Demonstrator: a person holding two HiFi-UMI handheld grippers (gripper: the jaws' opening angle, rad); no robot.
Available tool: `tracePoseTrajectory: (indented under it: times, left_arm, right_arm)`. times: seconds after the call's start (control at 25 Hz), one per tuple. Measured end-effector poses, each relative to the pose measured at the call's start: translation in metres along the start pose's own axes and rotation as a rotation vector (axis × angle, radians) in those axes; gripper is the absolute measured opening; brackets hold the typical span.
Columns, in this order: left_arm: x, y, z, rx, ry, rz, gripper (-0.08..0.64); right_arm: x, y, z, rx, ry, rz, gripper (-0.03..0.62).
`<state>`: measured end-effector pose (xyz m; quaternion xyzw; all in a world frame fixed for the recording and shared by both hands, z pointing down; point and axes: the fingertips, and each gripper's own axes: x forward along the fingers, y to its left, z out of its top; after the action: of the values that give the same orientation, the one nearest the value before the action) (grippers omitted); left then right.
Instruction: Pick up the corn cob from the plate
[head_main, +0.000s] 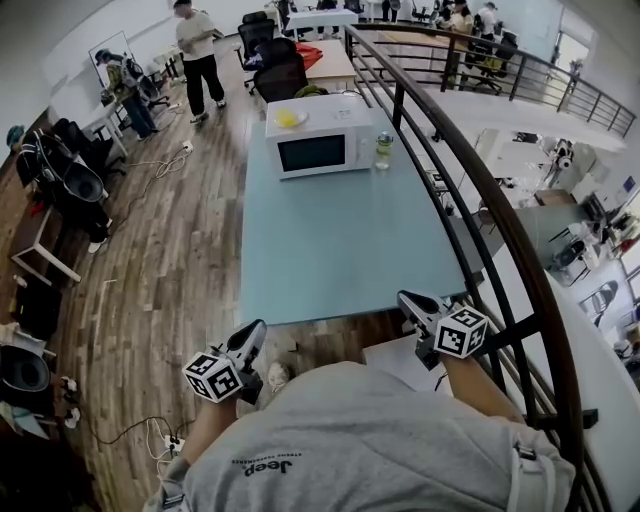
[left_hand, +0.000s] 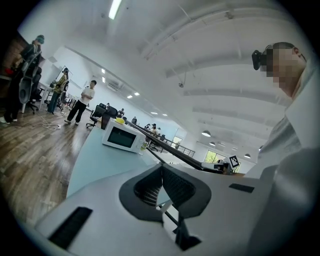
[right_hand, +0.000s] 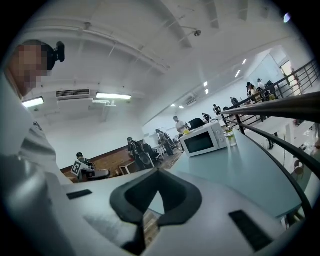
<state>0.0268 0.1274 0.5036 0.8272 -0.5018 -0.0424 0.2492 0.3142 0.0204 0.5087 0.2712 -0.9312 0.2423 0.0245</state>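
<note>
Shirt (head_main: 400, 440) reads "Jeep"; left gripper (head_main: 254, 330), right gripper (head_main: 407, 299) closed.

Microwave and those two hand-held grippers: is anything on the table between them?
Nothing. In the head view the pale blue table lies bare from the microwave to the left hand-held gripper and the right hand-held gripper.

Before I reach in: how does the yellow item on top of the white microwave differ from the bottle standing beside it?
The low yellow item lies on top of the white box-shaped microwave; the clear greenish bottle stands upright on the pale blue table, beside the microwave. The yellow item is flat and wide; the bottle is tall and narrow. Both sit at the table's far end.
</note>
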Motion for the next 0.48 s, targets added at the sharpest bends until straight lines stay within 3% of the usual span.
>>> tracePoseTrajectory:
  times: [0.28, 0.48]
  left_arm:
    - [0.008, 0.105, 0.03, 0.011, -0.007, -0.078, 0.018]
    - [0.02, 0.18, 0.092, 0.03, 0.02, -0.133, 0.018]
  right_arm:
    - [0.105, 0.011, 0.011, -0.038, -0.007, -0.063, 0.014]
    - [0.189, 0.028, 0.044, -0.065, 0.003, -0.12, 0.014]
